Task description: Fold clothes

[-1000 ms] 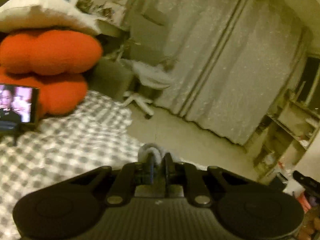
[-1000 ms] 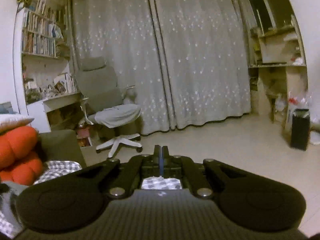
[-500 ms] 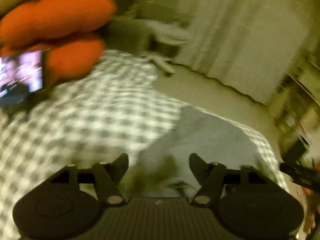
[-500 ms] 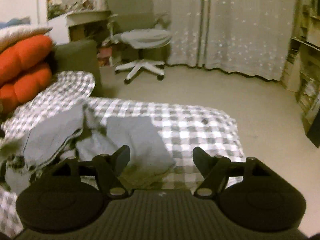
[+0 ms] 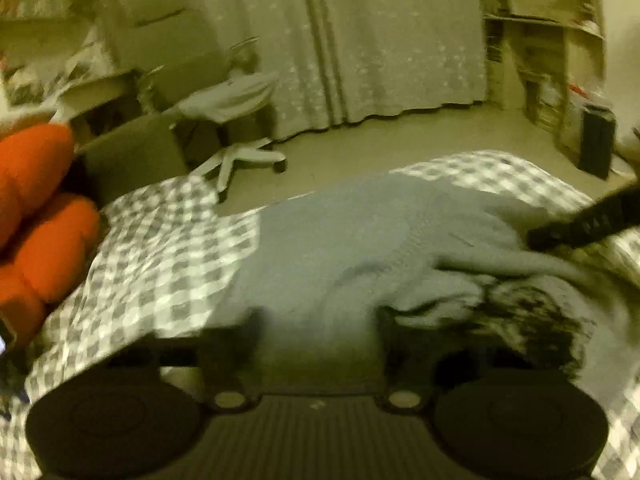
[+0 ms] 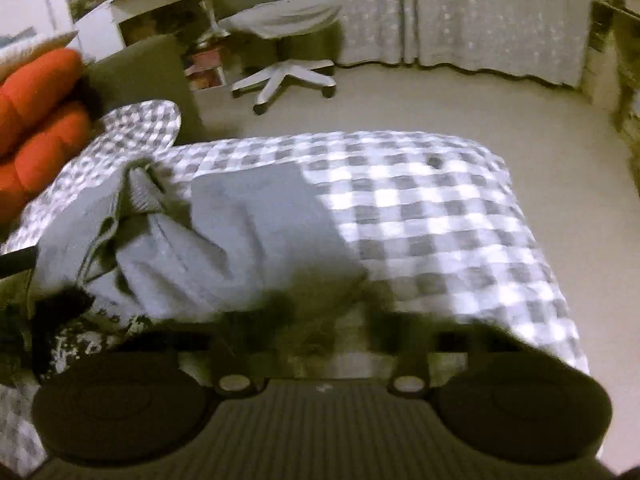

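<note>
A crumpled grey garment (image 5: 360,248) lies on the grey-and-white checked bed cover (image 5: 160,264). A dark patterned cloth (image 5: 532,316) lies bunched against its right side. My left gripper (image 5: 320,332) is open and low over the garment's near edge, with nothing between its blurred fingers. In the right wrist view the grey garment (image 6: 248,232) spreads over the left half of the bed cover (image 6: 432,216). My right gripper (image 6: 332,320) is open above the garment's near right corner. One dark finger of the right gripper (image 5: 580,224) shows over the garment's right side.
Orange cushions (image 6: 36,120) are stacked at the left end of the bed. A white office chair (image 6: 288,28) stands on the floor beyond, before long curtains (image 6: 460,12). Shelves (image 5: 548,52) and a dark bin (image 5: 596,140) line the right wall.
Both grippers went from shut and raised toward the room to open and tipped down over the bed. The grey garment, held up by the left gripper earlier, now lies on the cover.
</note>
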Demonstrator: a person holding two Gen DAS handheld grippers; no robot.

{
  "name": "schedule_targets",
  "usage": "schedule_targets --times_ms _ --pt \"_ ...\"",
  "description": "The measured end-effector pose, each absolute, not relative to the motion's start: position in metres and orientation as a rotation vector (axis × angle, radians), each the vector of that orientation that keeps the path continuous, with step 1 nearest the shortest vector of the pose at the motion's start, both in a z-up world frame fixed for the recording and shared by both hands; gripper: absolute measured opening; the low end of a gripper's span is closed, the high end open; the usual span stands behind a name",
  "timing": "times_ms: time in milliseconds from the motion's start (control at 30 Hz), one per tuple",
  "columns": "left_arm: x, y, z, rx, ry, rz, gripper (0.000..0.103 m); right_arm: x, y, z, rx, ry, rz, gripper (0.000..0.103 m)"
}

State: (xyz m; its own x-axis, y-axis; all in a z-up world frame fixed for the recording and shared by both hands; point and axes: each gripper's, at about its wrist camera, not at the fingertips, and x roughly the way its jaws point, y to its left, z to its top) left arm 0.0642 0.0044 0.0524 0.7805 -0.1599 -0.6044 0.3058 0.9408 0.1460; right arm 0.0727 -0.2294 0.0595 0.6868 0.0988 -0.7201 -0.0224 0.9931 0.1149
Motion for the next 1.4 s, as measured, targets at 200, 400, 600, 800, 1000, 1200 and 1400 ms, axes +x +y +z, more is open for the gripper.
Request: schedule_targets --times_ms 200,400,600,800,1000,1200,1400 --pt "0.071 0.079 0.078 -0.040 0.610 -0.120 0.006 0.058 -0.234 0.095 0.135 0.639 0.000 0.005" --pt "0.081 0.142 0.078 -0.211 0.649 0.054 0.006 0.032 -0.256 0.117 0.141 0.518 -0.206 0.004" --pt "0.090 0.150 0.062 -0.239 0.750 0.078 0.006 0.030 -0.270 0.106 0.127 0.560 -0.320 0.004" --pt "0.087 0.165 0.066 -0.315 0.734 0.104 0.006 0.022 -0.267 0.113 0.147 0.471 -0.327 0.004" --pt "0.086 0.164 0.069 -0.256 0.740 0.129 0.006 0.013 -0.261 0.127 0.090 0.360 -0.390 0.004" --pt "0.097 0.146 0.053 -0.109 0.850 0.106 0.020 0.046 -0.268 0.081 0.047 0.688 -0.259 0.010" --pt "0.087 0.138 0.078 -0.034 0.678 0.064 0.053 0.043 -0.276 0.092 0.083 0.617 -0.201 0.055"
